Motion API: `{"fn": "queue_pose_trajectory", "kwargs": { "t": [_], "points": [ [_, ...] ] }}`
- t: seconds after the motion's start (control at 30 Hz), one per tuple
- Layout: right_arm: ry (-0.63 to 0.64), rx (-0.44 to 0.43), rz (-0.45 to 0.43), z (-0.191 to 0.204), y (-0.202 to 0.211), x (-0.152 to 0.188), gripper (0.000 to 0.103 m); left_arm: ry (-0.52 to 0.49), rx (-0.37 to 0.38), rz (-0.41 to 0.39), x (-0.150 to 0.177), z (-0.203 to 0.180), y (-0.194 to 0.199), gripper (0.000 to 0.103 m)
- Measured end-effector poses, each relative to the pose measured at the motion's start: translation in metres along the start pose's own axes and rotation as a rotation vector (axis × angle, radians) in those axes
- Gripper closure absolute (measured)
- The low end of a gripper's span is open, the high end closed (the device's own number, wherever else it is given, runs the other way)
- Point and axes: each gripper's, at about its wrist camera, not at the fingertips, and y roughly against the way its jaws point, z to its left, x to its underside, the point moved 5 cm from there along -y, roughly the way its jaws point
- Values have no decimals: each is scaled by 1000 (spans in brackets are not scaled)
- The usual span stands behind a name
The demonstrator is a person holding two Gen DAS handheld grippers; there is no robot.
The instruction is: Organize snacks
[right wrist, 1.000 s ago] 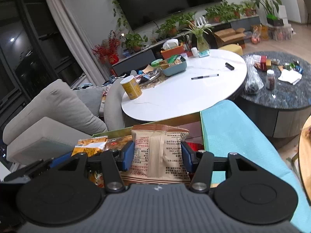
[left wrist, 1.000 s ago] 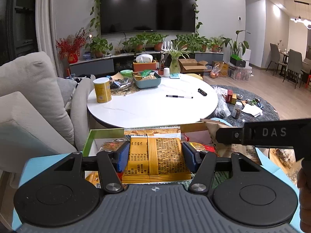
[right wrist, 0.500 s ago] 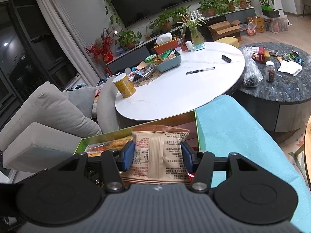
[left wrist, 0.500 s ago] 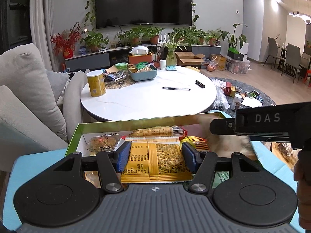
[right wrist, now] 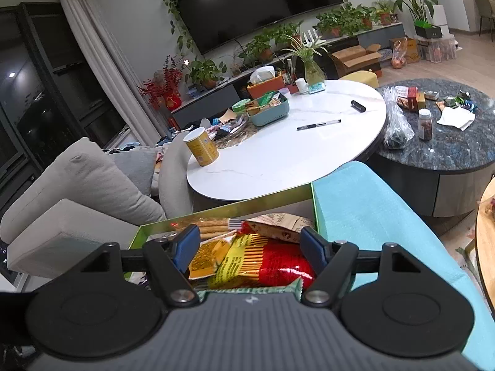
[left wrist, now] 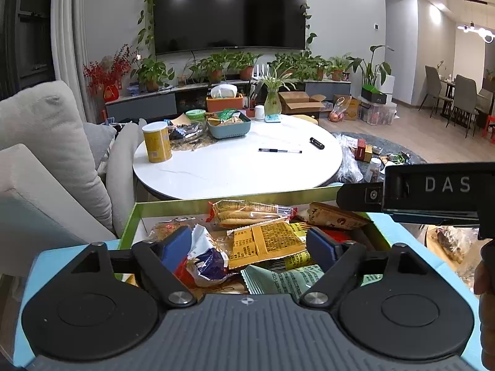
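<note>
Both tools hang over the shallow green-rimmed cardboard box (left wrist: 185, 205), which already holds a loose heap of packets, so the sorting looks well along. The left gripper (left wrist: 250, 245) has just been opening: its jaws stand spread, and the flat yellow packet printed with black text (left wrist: 267, 241) lies between them on the pile, touched by neither pad. The right gripper (right wrist: 249, 249) also has its jaws spread, clear of the glossy red-and-yellow packet (right wrist: 266, 262) lying under the gap; beyond its jaws sits a brown paper packet (right wrist: 278, 222). I judge both packets to be dropped off, not held.

What is left, as far as one can tell: the packets lie at odd angles and overlap, so tidying may remain, and further snacks sit well beyond the jaws in the blue-grey plastic basket (left wrist: 229, 126) on the round white table (left wrist: 238, 167), beside a yellow cylindrical tin (left wrist: 157, 142). Whether those belong to the job is unclear.

In the left view the right tool crosses just right of the jaws, close enough to collide. A crinkled white-and-blue wrapper (left wrist: 204, 256) rests against the left jaw and could snag. A black pen (left wrist: 280, 151) lies far ahead, out of the way.
</note>
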Motion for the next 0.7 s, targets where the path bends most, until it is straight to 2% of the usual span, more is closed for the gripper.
{"fn": "queue_pose_trajectory", "kwargs": {
  "t": [0.23, 0.43, 0.57, 0.7],
  "points": [
    [24, -22, -20, 11, 29, 5, 34, -16, -10, -33, 0, 0, 34, 17],
    [52, -41, -40, 23, 63, 16, 34, -21, -33, -80, 7, 1, 78, 10],
    [93, -56, -43, 33, 92, 30, 34, -31, -51, -118, 19, 4, 114, 3],
    [147, -49, -49, 45, 116, 50, 34, -29, -70, -145, 33, 6, 146, 1]
  ]
}}
